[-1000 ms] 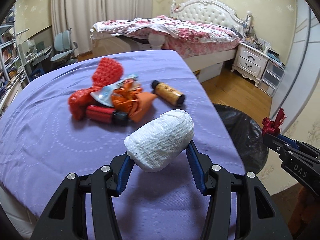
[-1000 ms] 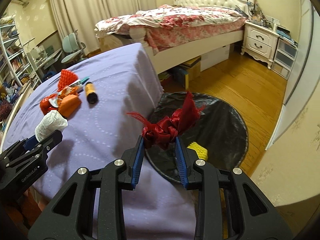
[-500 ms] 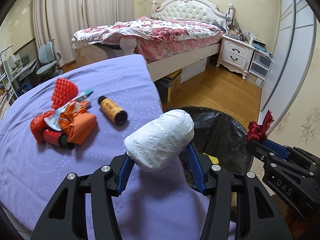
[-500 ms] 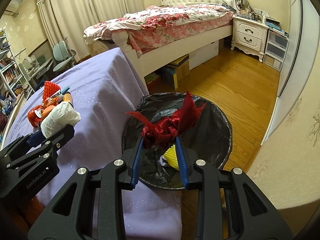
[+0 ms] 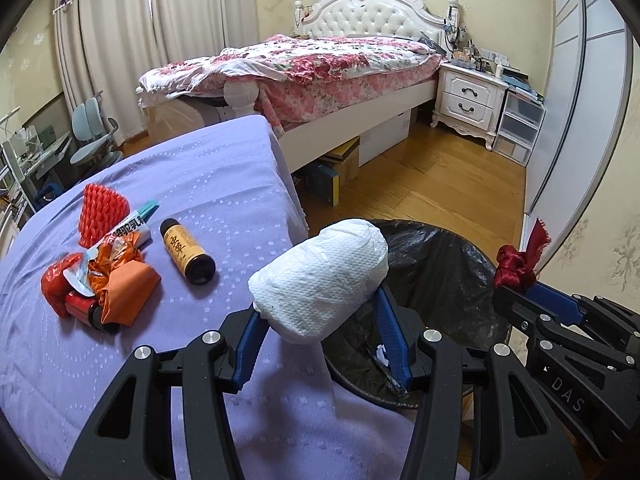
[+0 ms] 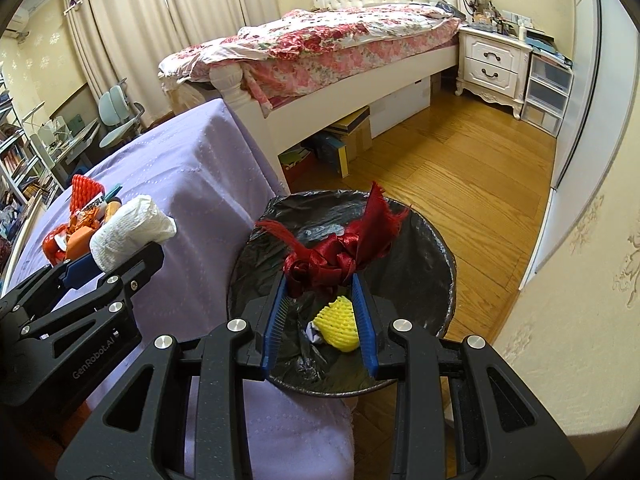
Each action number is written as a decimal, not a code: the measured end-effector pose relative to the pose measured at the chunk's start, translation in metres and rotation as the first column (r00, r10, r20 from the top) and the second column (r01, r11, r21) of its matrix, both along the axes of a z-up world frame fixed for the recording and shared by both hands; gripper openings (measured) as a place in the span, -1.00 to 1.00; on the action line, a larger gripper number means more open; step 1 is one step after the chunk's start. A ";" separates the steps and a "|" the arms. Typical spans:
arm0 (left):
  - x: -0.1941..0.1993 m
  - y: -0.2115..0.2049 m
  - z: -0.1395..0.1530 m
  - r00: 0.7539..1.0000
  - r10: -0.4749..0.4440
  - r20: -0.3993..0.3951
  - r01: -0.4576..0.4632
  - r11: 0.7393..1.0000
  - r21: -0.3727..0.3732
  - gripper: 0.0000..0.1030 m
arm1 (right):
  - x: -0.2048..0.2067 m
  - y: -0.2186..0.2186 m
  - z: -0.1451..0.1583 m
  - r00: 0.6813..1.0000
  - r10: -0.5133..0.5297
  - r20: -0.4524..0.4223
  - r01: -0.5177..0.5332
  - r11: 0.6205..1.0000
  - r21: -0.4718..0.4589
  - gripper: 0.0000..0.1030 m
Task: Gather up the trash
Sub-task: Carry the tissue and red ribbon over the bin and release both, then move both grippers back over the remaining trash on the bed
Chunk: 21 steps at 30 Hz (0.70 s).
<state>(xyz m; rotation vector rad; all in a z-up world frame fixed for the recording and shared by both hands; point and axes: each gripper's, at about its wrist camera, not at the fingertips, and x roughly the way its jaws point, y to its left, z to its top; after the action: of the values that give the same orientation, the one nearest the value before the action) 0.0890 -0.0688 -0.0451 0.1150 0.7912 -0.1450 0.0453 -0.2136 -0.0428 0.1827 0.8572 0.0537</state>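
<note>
Tissue wad (image 5: 320,280), white, sits clamped in the left gripper (image 5: 320,312) at centre frame, beside the black-lined bin (image 5: 440,264). Red ribbon (image 6: 340,252) is pinched in the right gripper (image 6: 320,280), above the bin's mouth, over a yellow foam net (image 6: 338,322). Remaining wrappers (image 5: 100,272) lie left on the purple cloth (image 5: 200,176).

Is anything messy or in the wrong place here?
Yes. A heap of crumpled orange wrappers, a red foam net and a brown bottle lying on its side litter the purple cloth. They look like leftover rubbish, not yet in the black-lined bin.
</note>
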 end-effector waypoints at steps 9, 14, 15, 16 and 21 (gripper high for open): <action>0.001 0.006 0.000 0.999 0.032 -0.015 -0.032 0.999 -0.033 0.46 | 0.001 -0.006 0.001 1.000 -0.029 0.011 0.029 1.000 -0.006 -0.05; 0.000 0.008 0.002 0.999 0.041 -0.012 -0.042 0.998 -0.042 0.52 | -0.001 -0.011 0.003 0.999 -0.049 0.017 0.049 0.999 -0.004 0.08; 0.000 0.009 0.003 0.999 0.042 -0.011 -0.042 0.998 -0.041 0.52 | -0.001 -0.012 0.003 0.999 -0.052 0.017 0.052 0.999 -0.003 0.09; -0.001 0.009 0.003 0.999 0.042 -0.010 -0.042 0.998 -0.041 0.53 | -0.002 -0.012 0.003 0.998 -0.054 0.017 0.054 0.999 -0.003 0.11; -0.008 0.014 0.007 0.999 0.053 0.007 -0.053 0.998 -0.027 0.53 | -0.005 -0.011 0.003 0.998 -0.055 0.019 0.055 0.998 0.002 0.15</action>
<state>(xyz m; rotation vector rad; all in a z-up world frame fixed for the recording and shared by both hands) 0.0811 -0.0549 -0.0378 0.0696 0.7838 -0.1049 0.0401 -0.2246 -0.0393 0.2066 0.8327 0.0044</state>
